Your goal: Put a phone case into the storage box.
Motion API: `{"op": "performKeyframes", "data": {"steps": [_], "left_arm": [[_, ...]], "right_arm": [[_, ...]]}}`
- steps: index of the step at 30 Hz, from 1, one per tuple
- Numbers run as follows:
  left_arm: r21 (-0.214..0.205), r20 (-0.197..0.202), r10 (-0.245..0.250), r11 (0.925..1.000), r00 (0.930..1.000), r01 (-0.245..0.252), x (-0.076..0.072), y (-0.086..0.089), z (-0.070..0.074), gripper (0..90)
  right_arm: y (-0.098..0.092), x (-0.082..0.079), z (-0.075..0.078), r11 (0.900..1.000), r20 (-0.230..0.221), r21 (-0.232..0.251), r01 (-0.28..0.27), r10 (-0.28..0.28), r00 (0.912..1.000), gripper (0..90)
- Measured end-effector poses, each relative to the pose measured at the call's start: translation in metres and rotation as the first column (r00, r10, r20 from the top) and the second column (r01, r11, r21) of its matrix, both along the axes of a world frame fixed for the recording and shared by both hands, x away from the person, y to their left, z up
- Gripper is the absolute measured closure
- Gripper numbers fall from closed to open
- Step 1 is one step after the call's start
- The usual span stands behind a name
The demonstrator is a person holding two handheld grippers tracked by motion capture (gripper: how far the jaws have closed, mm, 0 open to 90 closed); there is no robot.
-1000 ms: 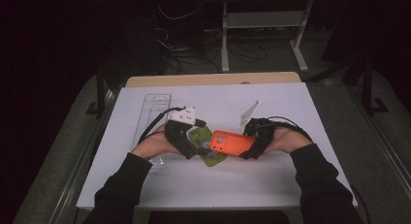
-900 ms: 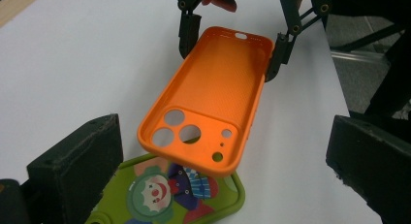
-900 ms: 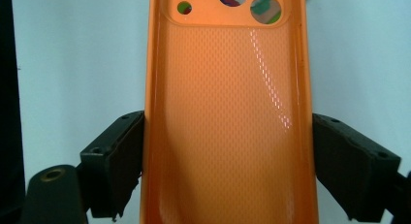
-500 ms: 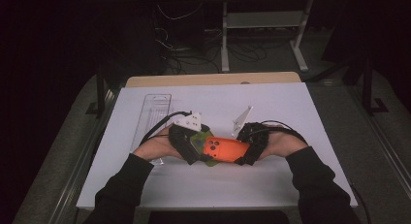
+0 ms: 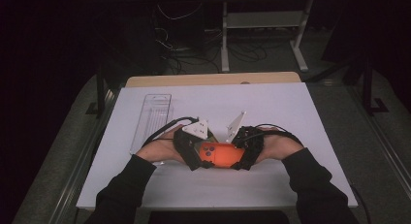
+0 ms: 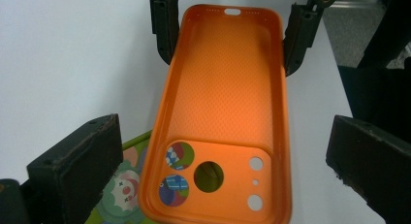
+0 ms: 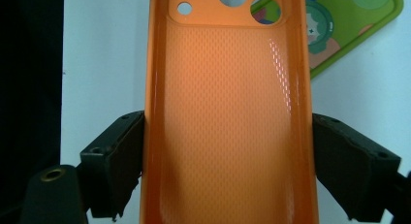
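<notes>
The orange phone case now lies level between both grippers near the table's 6 o'clock edge; one second ago it sat tilted, further toward 3 o'clock. The right gripper clamps the case's plain end, jaws wide against both long sides. The left gripper stands open around the camera end, pads apart from it. A green cartoon-printed case lies beneath. No writing is readable.

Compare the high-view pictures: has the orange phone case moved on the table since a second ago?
Yes. The orange phone case has slid left, toward the clear plastic tray, and now covers more of the green patterned case beneath it.
</notes>
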State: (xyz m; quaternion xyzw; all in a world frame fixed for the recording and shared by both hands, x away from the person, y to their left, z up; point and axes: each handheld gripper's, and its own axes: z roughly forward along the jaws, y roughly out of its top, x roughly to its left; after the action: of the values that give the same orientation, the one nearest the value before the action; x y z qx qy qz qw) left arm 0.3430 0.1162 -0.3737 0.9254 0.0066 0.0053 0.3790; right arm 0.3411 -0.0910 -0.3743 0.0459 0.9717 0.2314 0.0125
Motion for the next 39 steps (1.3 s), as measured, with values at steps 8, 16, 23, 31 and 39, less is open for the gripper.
{"op": "performKeyframes", "data": {"steps": [8, 16, 23, 31, 39], "left_arm": [[0.041, -0.004, -0.014, 0.9991, 0.9999, 0.014, -0.002, -0.007, -0.009, 0.0], [0.083, -0.013, -0.023, 0.9963, 0.9996, 0.024, -0.003, -0.01, -0.016, 0.0], [0.122, -0.015, -0.031, 0.992, 0.9994, 0.032, -0.003, -0.01, -0.019, 0.0], [0.132, -0.015, -0.031, 0.9907, 0.9994, 0.033, -0.002, -0.008, -0.018, 8.8], [0.117, -0.031, -0.045, 0.9919, 0.9985, 0.049, -0.001, -0.007, -0.017, 15.5]], "right_arm": [[0.002, -0.003, 0.004, 0.9995, 0.015, 0.02, -0.023, 0.023, 0.9996, 15.4], [0.004, -0.005, 0.006, 0.9984, 0.026, 0.032, -0.046, 0.045, 0.9987, 15.4], [0.002, -0.005, 0.006, 0.998, 0.029, 0.038, -0.051, 0.05, 0.9983, 15.4], [0.003, -0.005, 0.006, 0.9981, 0.03, 0.032, -0.052, 0.051, 0.9982, 15.4], [0.002, -0.004, 0.007, 0.9977, 0.033, 0.038, -0.056, 0.055, 0.9979, 15.4]]}}
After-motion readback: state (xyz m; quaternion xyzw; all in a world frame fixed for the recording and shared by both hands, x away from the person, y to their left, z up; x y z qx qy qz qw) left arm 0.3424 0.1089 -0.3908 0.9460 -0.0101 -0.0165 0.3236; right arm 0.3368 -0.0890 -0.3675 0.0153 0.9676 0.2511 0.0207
